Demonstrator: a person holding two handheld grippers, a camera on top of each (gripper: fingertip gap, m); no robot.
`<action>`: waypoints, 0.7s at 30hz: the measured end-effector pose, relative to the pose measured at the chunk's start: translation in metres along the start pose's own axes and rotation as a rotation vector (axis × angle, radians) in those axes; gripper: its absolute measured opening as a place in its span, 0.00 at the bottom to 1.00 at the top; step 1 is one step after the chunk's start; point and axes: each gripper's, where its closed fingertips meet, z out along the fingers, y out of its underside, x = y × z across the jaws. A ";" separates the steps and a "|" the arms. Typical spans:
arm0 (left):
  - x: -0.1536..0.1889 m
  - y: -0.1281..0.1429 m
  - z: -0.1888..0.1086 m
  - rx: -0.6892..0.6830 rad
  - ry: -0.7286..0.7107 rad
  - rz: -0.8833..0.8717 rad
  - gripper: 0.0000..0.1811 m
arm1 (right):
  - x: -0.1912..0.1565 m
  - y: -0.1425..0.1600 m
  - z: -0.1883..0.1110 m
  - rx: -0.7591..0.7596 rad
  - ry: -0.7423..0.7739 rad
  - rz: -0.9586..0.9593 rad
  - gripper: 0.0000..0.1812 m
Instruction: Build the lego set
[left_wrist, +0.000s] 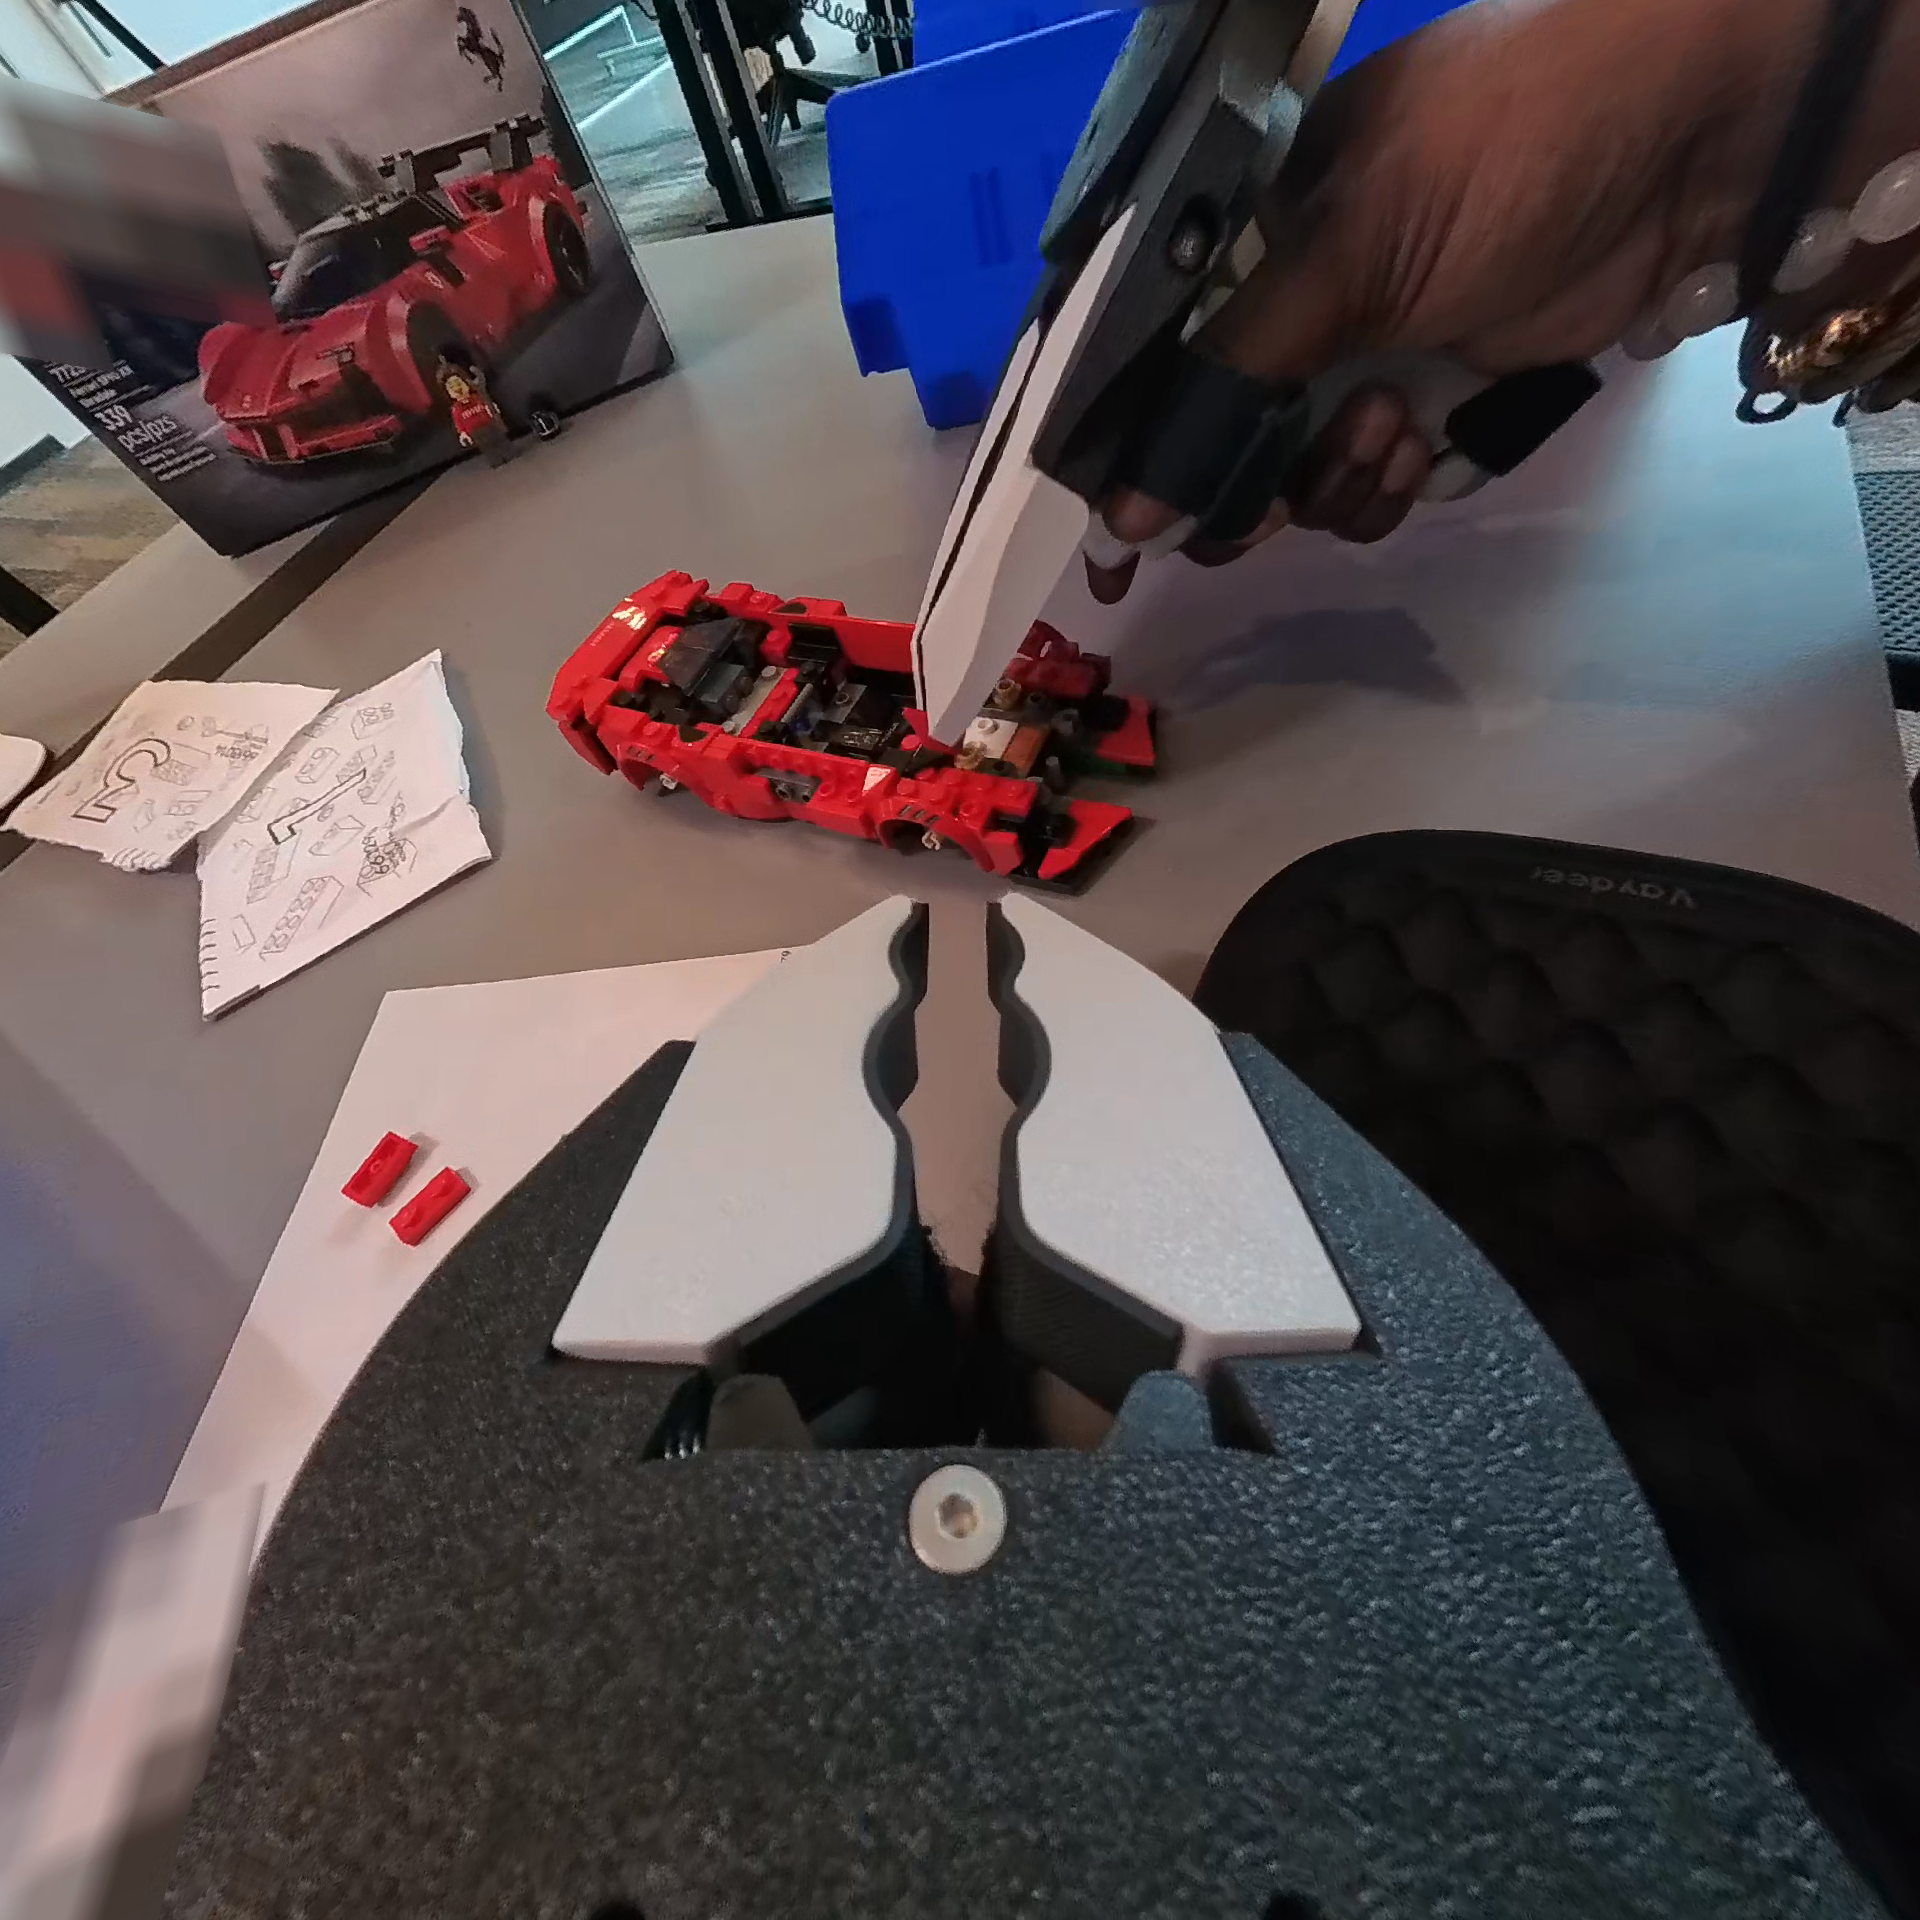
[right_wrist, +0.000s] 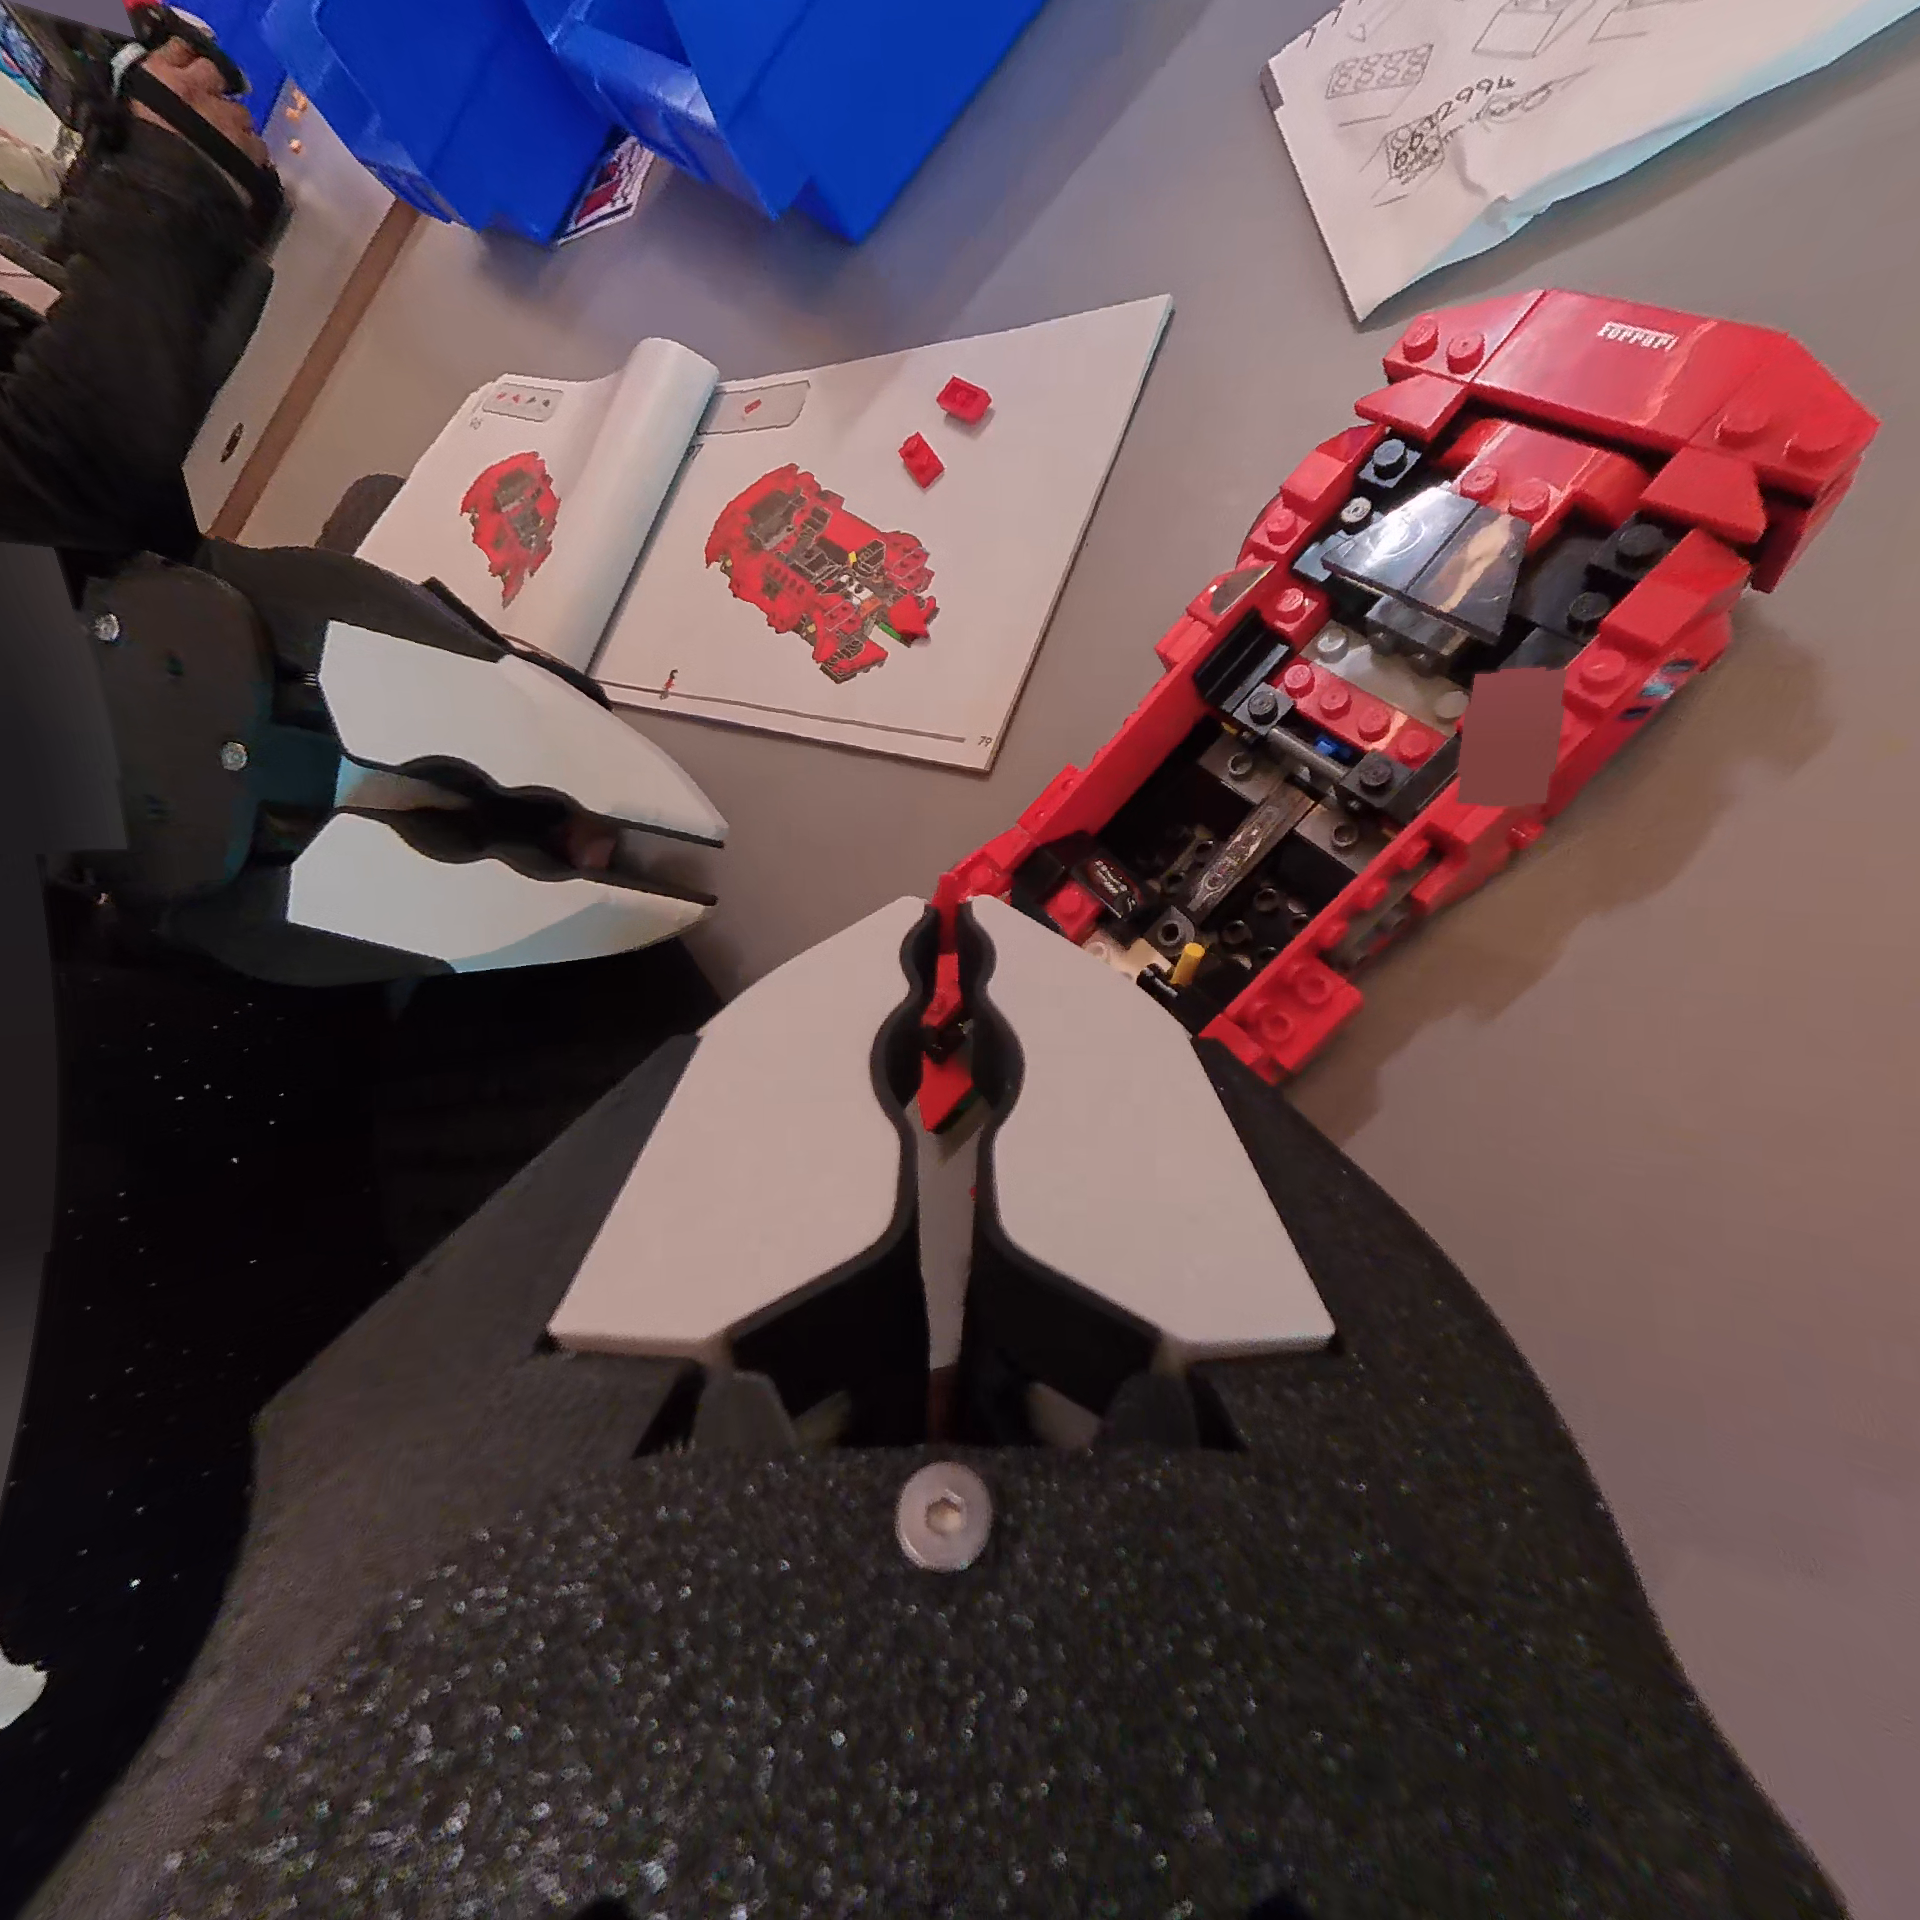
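The half-built red Lego car (left_wrist: 779, 727) lies on the grey table, its roof open; it fills the upper right of the right wrist view (right_wrist: 1507, 623). My right gripper (right_wrist: 954, 914) is shut on a small red piece (right_wrist: 940, 1101). It comes down from above in the left wrist view (left_wrist: 932, 727), tips at the car's rear end. My left gripper (left_wrist: 956, 914) is slightly open and empty, just short of the car's near side. It also shows in the right wrist view (right_wrist: 717, 864). Two small red plates (left_wrist: 405, 1184) lie on the open instruction booklet (right_wrist: 1039, 520).
The set's box (left_wrist: 416, 260) stands at the back left. Blue bins (left_wrist: 935, 208) stand behind the car. Torn paper bags (left_wrist: 312, 810) lie left of the car. A black padded cushion (left_wrist: 1558, 1091) sits at the table's near right. Left tips to right tips: about 6 cm.
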 end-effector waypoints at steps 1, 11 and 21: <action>0.000 0.000 0.000 -0.003 0.001 0.000 0.06 | 0.000 0.000 0.000 0.000 0.001 -0.002 0.02; 0.000 0.001 0.001 -0.010 0.002 -0.006 0.06 | -0.002 -0.001 -0.002 0.017 -0.025 0.012 0.02; 0.000 0.002 0.002 -0.014 0.004 -0.004 0.06 | -0.003 -0.002 -0.004 0.041 -0.047 0.030 0.02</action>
